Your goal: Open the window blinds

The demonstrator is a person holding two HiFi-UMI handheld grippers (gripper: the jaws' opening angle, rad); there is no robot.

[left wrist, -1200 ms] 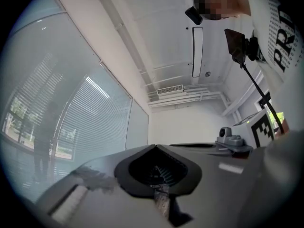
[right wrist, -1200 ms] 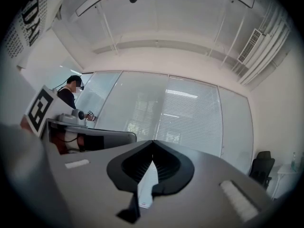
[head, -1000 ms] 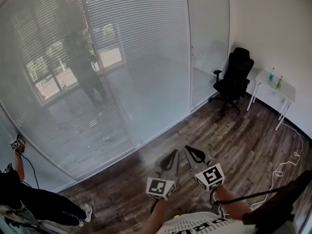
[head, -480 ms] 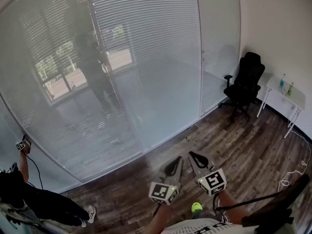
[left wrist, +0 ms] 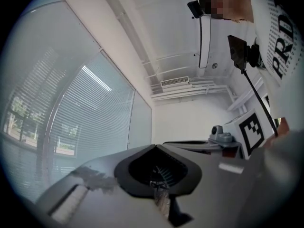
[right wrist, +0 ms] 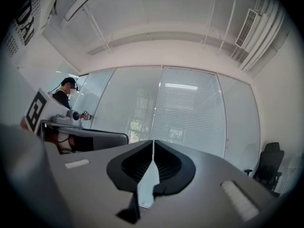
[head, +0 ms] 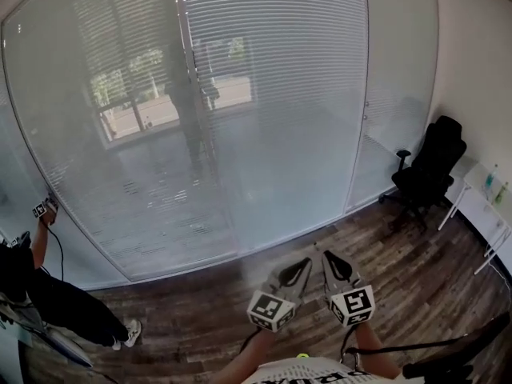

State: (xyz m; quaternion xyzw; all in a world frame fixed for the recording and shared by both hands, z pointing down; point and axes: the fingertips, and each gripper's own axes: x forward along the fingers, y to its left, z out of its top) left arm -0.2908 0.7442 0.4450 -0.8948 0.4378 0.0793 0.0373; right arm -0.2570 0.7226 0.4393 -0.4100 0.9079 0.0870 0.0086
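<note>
White slatted blinds (head: 280,70) hang behind the glass wall across the room; in the left gripper view the blinds (left wrist: 95,122) fill the left side, and in the right gripper view the blinds (right wrist: 190,113) lie straight ahead. Trees and a window show dimly through the slats. Both grippers are held side by side low in the head view, well short of the glass. My left gripper (head: 304,261) (left wrist: 154,147) has its jaws together with nothing in them. My right gripper (head: 326,254) (right wrist: 153,142) is shut and empty too.
A black office chair (head: 428,170) stands by the right end of the glass wall, with a white table (head: 488,206) beyond it. A person (head: 32,286) stands at the far left with a hand (head: 44,210) up on the glass. The floor (head: 200,310) is dark wood.
Both grippers and the head view have swung left along the glass wall. The chair and table have slid toward the right edge, and more blinds show at the left. Jaws stay together.
</note>
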